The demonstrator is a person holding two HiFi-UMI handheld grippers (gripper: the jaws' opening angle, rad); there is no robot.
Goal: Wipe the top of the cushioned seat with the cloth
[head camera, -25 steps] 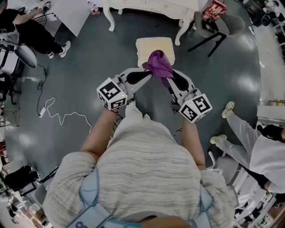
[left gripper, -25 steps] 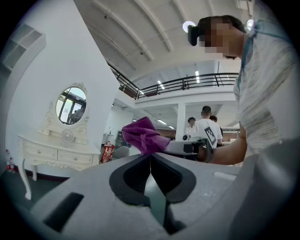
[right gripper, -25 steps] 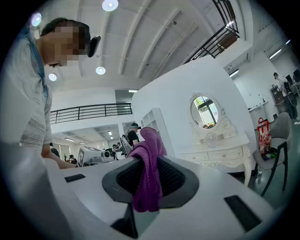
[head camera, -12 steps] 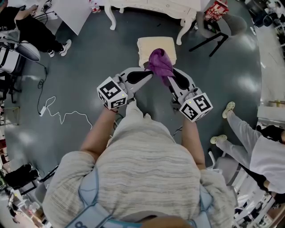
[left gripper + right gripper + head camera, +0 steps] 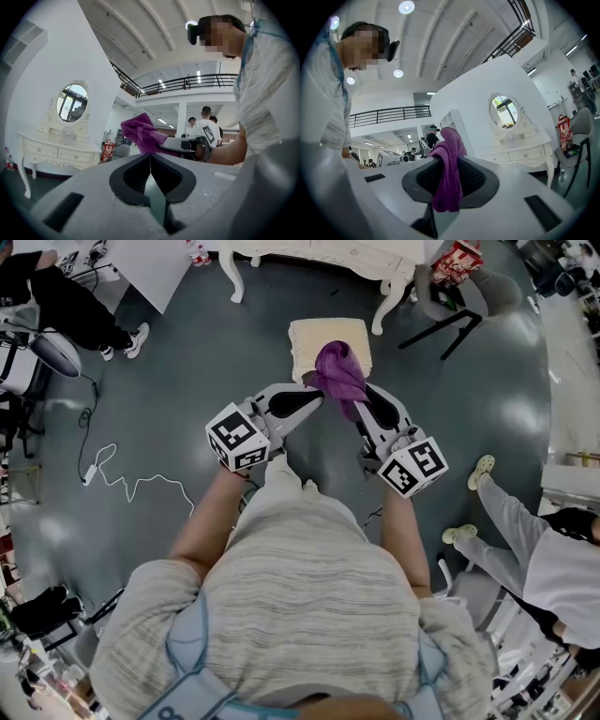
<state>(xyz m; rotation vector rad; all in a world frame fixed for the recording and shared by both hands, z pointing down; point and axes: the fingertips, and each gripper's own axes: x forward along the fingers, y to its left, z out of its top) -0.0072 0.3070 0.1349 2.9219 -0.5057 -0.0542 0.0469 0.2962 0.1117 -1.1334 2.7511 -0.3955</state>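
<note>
A purple cloth (image 5: pixel 338 374) hangs bunched above the cream cushioned seat (image 5: pixel 307 337) in the head view. My right gripper (image 5: pixel 356 399) is shut on the cloth (image 5: pixel 449 171), which drapes out between its jaws. My left gripper (image 5: pixel 319 397) points at the cloth from the left, its jaws shut with nothing between them (image 5: pixel 150 157). From the left gripper view the cloth (image 5: pixel 142 135) shows just beyond the jaw tips, held by the right gripper (image 5: pixel 187 144). Both grippers are raised over the near edge of the seat.
A white dressing table (image 5: pixel 323 259) stands behind the seat, with a grey chair (image 5: pixel 459 296) at its right. A white cable (image 5: pixel 131 486) lies on the grey floor to the left. People sit or stand at the far left (image 5: pixel 66 306) and right (image 5: pixel 525 540).
Both grippers and the cloth have stayed almost in place; the view has shifted very slightly.
</note>
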